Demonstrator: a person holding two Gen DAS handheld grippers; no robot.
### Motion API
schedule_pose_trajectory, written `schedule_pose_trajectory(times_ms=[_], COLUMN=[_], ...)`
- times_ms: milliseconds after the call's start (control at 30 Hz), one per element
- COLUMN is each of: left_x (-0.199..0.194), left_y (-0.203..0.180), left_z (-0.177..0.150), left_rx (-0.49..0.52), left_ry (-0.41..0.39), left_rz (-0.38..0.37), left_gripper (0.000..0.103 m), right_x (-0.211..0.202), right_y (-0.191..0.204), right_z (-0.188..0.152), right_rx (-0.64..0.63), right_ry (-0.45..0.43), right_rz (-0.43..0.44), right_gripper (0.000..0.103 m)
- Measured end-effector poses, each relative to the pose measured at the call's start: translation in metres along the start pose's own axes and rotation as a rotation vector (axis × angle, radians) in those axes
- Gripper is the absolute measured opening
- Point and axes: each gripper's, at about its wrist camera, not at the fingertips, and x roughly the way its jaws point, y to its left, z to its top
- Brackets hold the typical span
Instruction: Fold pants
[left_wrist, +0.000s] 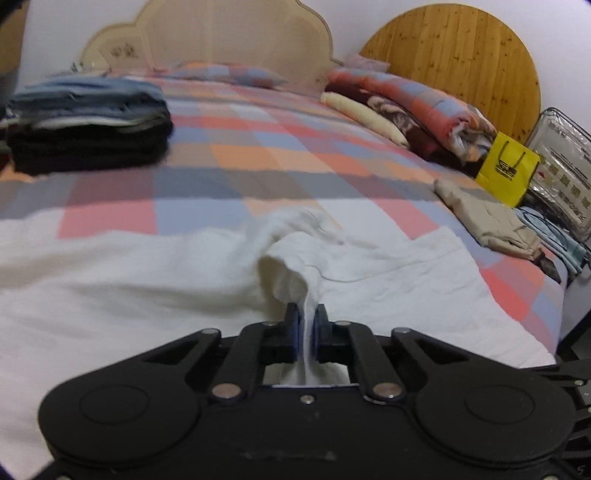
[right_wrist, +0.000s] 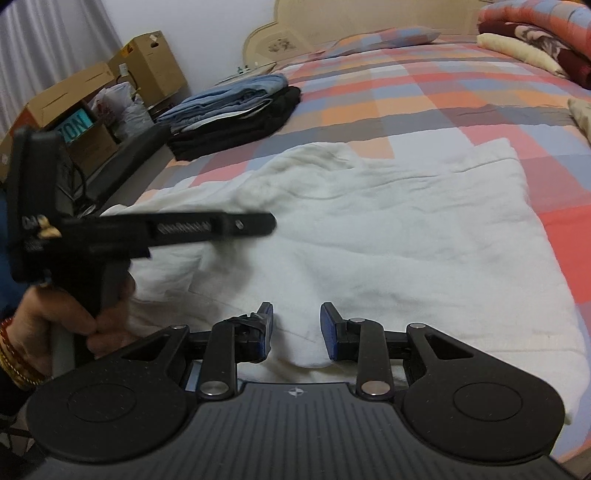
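Note:
White pants (left_wrist: 388, 280) lie spread across the near part of the checked bed; they also fill the middle of the right wrist view (right_wrist: 388, 236). My left gripper (left_wrist: 306, 325) is shut on a raised fold of the white fabric, which tents up between its blue pads. In the right wrist view the left gripper (right_wrist: 255, 225) shows from the side, held by a hand at the left. My right gripper (right_wrist: 297, 325) is open, low over the near edge of the pants, with a bulge of fabric between its fingers but not pinched.
A stack of folded blue and black clothes (left_wrist: 88, 122) sits at the bed's far left. Rolled quilts (left_wrist: 406, 107) lie at the far right, with folded beige clothes (left_wrist: 491, 221) and a yellow bag (left_wrist: 508, 170). Cardboard boxes (right_wrist: 110, 85) stand beside the bed.

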Motion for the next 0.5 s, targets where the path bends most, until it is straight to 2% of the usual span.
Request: schedule_pose_trajectory(times_ms=[133, 200, 300, 333, 433, 500], left_x=[0.011, 0.023, 0.013, 0.008, -0.025, -0.052], left_y=[0.009, 0.009, 0.017, 0.021, 0.036, 0.047], left_z=[-0.008, -0.016, -0.017, -0.014, -0.007, -0.005], left_rx=[-0.028, -0.006, -0.043, -0.075, -0.112, -0.132], left_ry=[0.036, 0.072, 0.053, 0.052, -0.013, -0.059], left_rz=[0.025, 0.025, -0.003, -0.01, 0.004, 0.044], left_gripper=[0.01, 0.019, 0.027, 0.035, 0.04, 0.059], right_x=[0.009, 0.012, -0.003, -0.008, -0.007, 0.005], right_y=[0.005, 0.008, 0.005, 0.003, 0.001, 0.002], right_z=[-0.002, 0.0, 0.01, 0.016, 0.031, 0.036], right_rx=[-0.018, -0.04, -0.014, -0.004, 0.012, 0.015], right_ry=[0.019, 0.034, -0.023, -0.054, -0.1, -0.101], right_rz=[0.002, -0.017, -0.006, 0.0, -0.02, -0.006], right_gripper=[0.05, 0.05, 0.05, 0.05, 0.053, 0.053])
